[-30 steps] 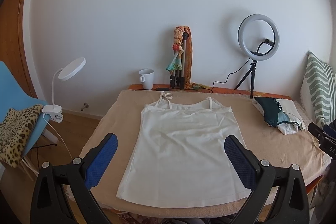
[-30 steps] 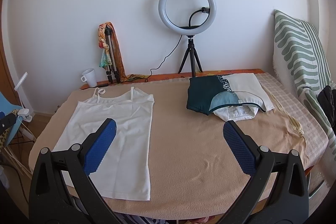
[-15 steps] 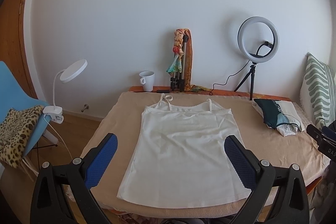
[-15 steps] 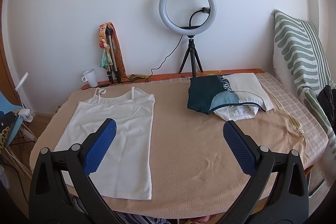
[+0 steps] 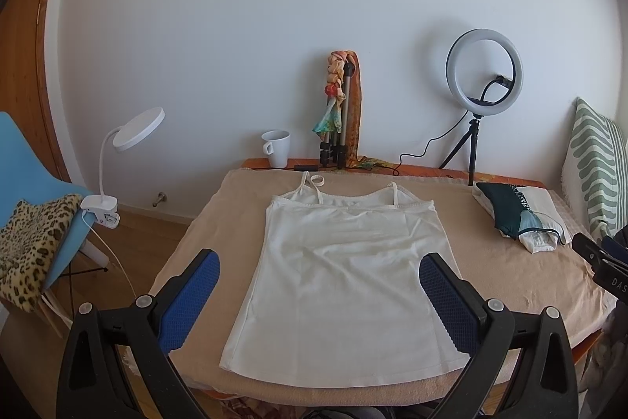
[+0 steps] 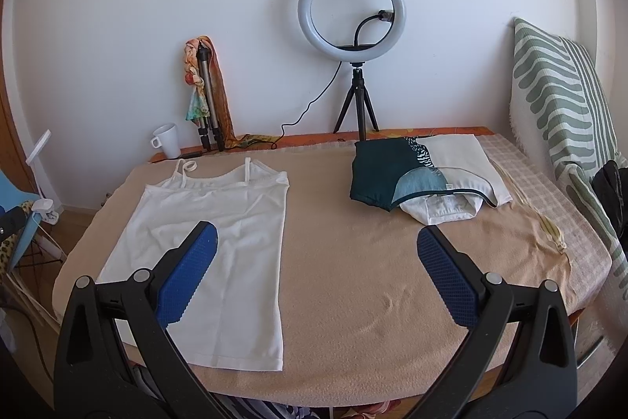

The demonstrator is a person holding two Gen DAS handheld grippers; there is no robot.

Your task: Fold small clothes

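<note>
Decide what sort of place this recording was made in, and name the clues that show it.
Probably a room in a home, set up for filming. A table under a beige blanket holds a white camisole and a pile of folded clothes; a ring light on a tripod and a mug stand by the wall.

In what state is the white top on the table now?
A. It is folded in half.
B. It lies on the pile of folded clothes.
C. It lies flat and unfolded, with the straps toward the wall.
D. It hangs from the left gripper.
C: the white top lies spread out on the table, straps toward the wall, apart from the pile; the left gripper and the right gripper are both open and hold nothing.
</note>
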